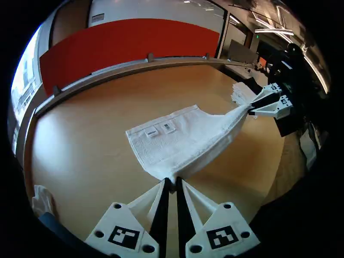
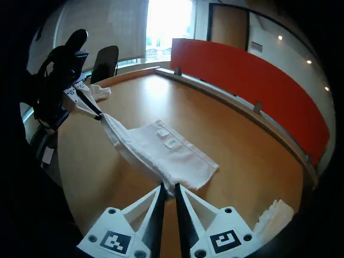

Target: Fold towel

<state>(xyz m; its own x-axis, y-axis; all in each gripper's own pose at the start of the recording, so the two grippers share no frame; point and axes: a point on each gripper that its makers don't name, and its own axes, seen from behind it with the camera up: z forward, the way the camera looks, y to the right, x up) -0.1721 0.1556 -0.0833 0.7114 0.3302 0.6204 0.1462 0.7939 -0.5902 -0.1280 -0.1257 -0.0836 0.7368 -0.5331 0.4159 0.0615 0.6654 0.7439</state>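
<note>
Okay, step in hand: I read this as the first fold, with one edge of the towel (image 1: 180, 137) picked up by both its corners and not yet carried over.
Left gripper (image 1: 172, 180): jaws clenched on one corner of the towel, with the cloth bunched right at the tips.
Right gripper (image 2: 168, 185): jaws clenched on the other corner of that edge. From the left gripper view I see the cloth pulled up into a peak at its tips.
Towel position: the far half lies flat on the table (image 1: 86, 142) with two small tags (image 2: 167, 138) facing up. The held edge hangs off the surface and sags between my two grippers.
Nearby: a spare heap of white cloth (image 2: 98, 91) sits just behind the left gripper, well apart from the fold.
Next move: I judge both corners should travel together across to the far hem, level and at the same pace, so the edges line up.
Watch for: uneven tension, which would drag the flat half and skew the fold. I'd let go only once the corners rest on the cloth.
</note>
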